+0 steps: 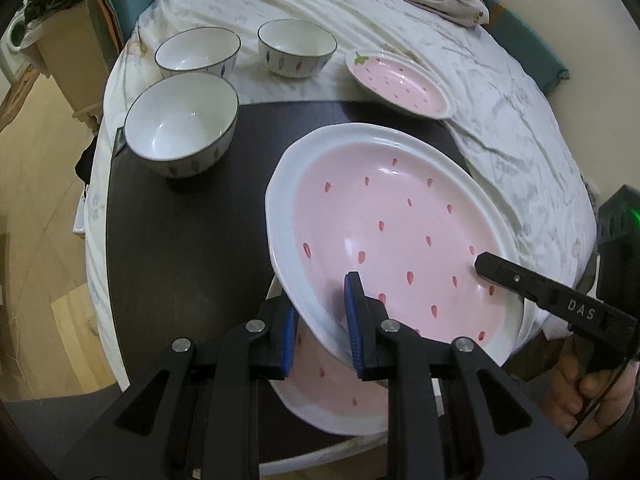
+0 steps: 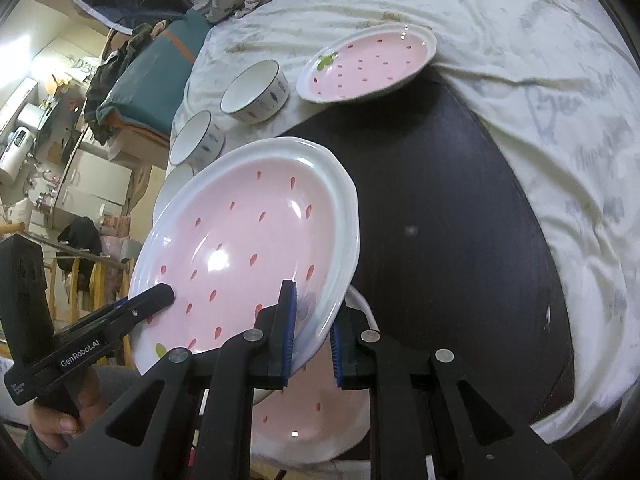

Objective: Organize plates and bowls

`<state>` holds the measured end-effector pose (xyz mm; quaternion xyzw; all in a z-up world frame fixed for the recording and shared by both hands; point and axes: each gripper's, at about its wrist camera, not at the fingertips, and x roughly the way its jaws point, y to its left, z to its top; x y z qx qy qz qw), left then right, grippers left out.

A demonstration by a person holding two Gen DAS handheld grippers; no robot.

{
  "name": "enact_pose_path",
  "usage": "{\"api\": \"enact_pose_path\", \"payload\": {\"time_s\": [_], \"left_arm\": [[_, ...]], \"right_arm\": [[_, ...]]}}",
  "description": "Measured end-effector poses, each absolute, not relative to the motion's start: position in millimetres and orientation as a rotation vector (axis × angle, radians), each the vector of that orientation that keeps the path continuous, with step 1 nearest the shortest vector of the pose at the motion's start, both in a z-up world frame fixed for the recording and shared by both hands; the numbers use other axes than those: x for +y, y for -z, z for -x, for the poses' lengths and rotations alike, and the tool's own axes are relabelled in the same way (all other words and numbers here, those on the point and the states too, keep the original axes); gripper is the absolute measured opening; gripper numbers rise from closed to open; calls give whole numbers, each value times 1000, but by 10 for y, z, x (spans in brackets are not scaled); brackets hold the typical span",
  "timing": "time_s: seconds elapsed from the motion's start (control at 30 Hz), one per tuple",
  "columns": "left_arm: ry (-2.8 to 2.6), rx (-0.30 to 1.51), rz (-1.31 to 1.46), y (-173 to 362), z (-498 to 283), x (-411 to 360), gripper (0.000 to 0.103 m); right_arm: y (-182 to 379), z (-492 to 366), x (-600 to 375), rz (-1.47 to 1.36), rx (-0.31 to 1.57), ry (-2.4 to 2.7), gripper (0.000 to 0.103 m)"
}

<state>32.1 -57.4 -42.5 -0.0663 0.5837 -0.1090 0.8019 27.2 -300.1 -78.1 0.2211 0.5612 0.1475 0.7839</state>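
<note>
The left gripper and right gripper are both clenching the pink plate's rim. It is probably hovering just above a second plate.

My right gripper has its jaws clamped on the rim of a pink strawberry plate, tilted above a second pink plate on the dark tabletop. The left gripper grips its opposite edge. Two bowls and another pink plate sit on the bed sheet.
</note>
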Motion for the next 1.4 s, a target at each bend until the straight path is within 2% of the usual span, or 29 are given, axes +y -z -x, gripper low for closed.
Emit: {"api": "enact_pose_path", "payload": {"time_s": [0.7, 1.17, 1.4], "left_arm": [[176, 1314, 90, 655, -3, -485, 18], [119, 1476, 81, 1006, 1, -465, 21], [100, 1457, -2, 990, 14, -533, 23]], "right_arm": [[1113, 98, -2807, -511, 1311, -301, 17], [1368, 114, -2776, -482, 1456, -283, 20], [1372, 123, -2767, -448, 1501, -276, 20]]}}
